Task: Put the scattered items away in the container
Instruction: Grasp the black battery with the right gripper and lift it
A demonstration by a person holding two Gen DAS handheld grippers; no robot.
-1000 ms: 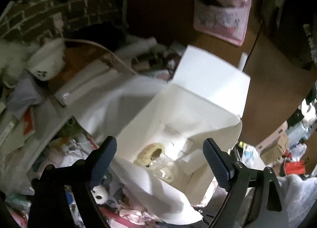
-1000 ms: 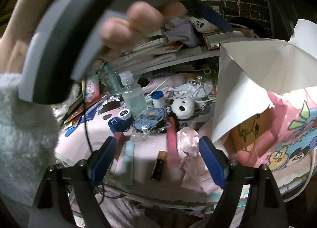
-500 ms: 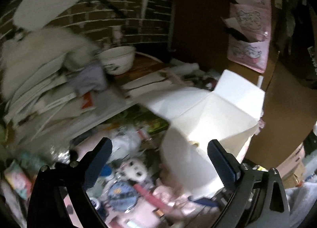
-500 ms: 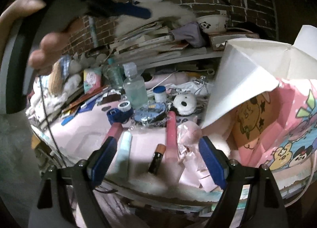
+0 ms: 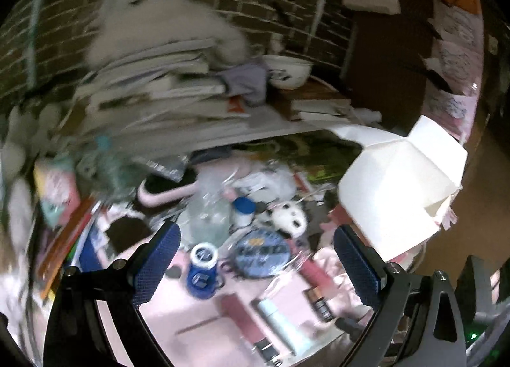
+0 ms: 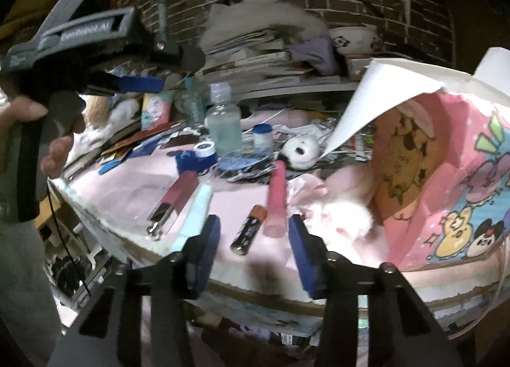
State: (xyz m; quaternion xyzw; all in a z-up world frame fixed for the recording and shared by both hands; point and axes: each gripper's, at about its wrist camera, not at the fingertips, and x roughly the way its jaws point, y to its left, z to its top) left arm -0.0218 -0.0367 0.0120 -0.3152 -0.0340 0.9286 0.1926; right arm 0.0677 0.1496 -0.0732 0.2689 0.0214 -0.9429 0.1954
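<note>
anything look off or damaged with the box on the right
Yes: the pink cartoon box looks battered. Its white flap is bent and curled over the opening, with a ragged edge, and crumpled pink wrapping lies beside it.

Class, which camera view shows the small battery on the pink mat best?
The right wrist view: the battery lies sharp and whole just ahead of the open right gripper. In the left wrist view it is blurred and small, near the frame's bottom.
</note>
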